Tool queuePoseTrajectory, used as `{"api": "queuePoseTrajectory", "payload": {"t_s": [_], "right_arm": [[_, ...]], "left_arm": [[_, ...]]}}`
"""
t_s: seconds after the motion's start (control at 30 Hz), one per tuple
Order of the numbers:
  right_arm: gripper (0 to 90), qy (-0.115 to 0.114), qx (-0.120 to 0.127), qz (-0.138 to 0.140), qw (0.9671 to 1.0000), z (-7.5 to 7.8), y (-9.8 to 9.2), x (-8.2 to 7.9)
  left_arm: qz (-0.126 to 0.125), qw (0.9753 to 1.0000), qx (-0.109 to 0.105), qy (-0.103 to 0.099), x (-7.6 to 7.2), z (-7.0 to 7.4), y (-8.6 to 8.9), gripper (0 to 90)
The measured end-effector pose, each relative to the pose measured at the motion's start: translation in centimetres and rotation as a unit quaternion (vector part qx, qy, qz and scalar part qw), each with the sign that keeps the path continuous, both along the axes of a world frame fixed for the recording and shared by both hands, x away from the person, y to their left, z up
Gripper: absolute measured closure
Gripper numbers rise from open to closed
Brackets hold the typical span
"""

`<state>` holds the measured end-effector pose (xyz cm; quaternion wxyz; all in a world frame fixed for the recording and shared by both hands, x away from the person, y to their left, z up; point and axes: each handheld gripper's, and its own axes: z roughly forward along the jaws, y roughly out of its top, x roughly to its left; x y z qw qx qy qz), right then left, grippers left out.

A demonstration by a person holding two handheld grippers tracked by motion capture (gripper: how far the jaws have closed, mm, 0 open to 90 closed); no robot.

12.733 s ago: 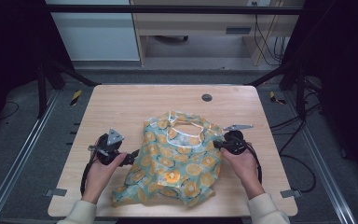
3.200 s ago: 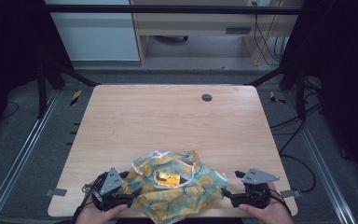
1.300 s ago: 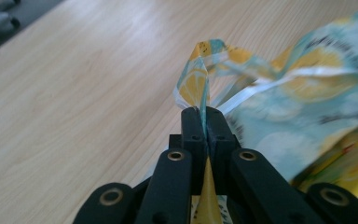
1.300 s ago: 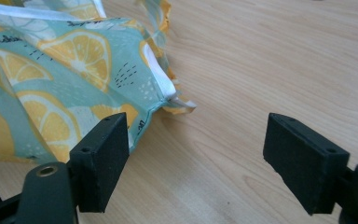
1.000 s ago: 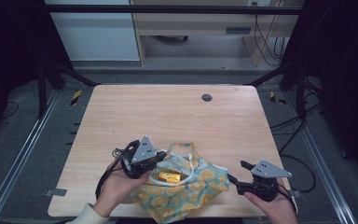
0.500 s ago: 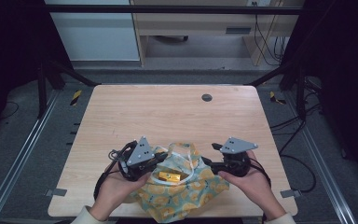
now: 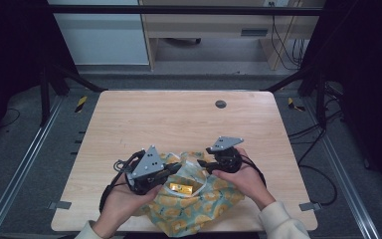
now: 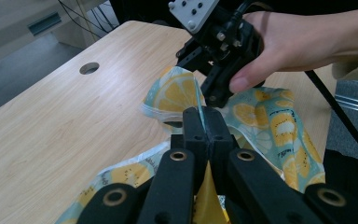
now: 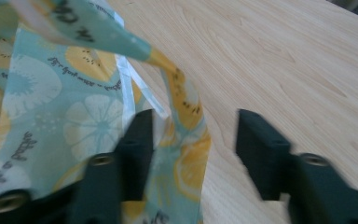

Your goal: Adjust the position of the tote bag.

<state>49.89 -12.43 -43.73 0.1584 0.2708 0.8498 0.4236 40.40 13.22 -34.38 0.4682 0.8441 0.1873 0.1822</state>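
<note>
Surface: a light wooden table (image 7: 144, 124) with rounded corners, bare over its far half. A round cable hole (image 7: 221, 104) sits near the far edge, right of centre. Dark grey floor surrounds the table; metal rails run along both sides, and cables trail on the floor to the right. Pale cabinets stand beyond the far edge.

Item in hand: a thin plastic bag (image 7: 199, 204) printed with lemon slices on a blue-green ground lies at the near edge, around the middle. A yellow packet (image 7: 181, 187) shows through the bag's opening.

Left gripper (image 8: 204, 122): jaws pressed together on a fold of the bag's rim. In the high view it lies at the bag's left side (image 7: 171, 168), held by the person's left hand (image 7: 122, 196).

Right gripper (image 9: 193, 135): jaws spread apart, one handle loop of the bag hanging between them, not clamped. In the high view it sits at the bag's far right (image 7: 210, 163).

Limits: the near part of the bag is cut off at the picture's edge. The packet's print is unreadable. The right gripper view is blurred along its jaws
</note>
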Motion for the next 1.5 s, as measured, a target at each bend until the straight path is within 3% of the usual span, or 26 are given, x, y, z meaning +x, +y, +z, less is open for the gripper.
{"api": "queuePoseTrajectory", "payload": {"t_s": [0.1,0.2,0.3,0.47,0.73,0.97,1.23,1.4,1.5], "right_arm": [[66.0,0.000,0.018,0.014,0.9997,0.0,0.2,0.2],[80.2,-0.004,0.013,0.022,0.9997,0.3,0.3,0.0],[87.2,-0.003,0.014,0.016,0.9998,0.7,-0.3,-0.2],[89.0,-0.015,0.024,0.016,0.9995,2.1,-2.4,-1.8],[89.0,-0.030,0.031,0.034,0.9985,3.8,-4.9,-7.0],[88.7,-0.030,0.033,0.055,0.9975,2.7,-5.5,-10.4],[88.5,-0.020,0.034,0.070,0.9968,1.4,-5.6,-12.0],[88.2,-0.004,0.033,0.081,0.9961,0.3,-5.6,-12.5],[87.7,0.006,0.022,0.085,0.9961,-0.7,-5.5,-12.5]], "left_arm": [[-0.003,1.0000,0.001,-0.001,-0.1,0.1,0.2,90.0],[0.002,1.0000,0.001,-0.003,-0.1,0.2,0.5,90.0],[0.005,1.0000,-0.001,-0.002,-0.1,0.0,1.0,90.0],[0.004,1.0000,0.000,0.003,-0.8,-0.7,2.1,90.0],[-0.020,0.9996,-0.010,0.019,-2.6,-2.9,3.7,90.0],[-0.057,0.9979,-0.009,0.032,-4.3,-5.1,4.2,90.0],[-0.096,0.9931,-0.009,0.066,-4.8,-7.5,4.5,90.0],[-0.117,0.9894,0.022,0.082,-5.0,-8.9,4.3,90.0],[-0.114,0.9884,0.042,0.091,-4.7,-9.8,3.9,90.0]]}}
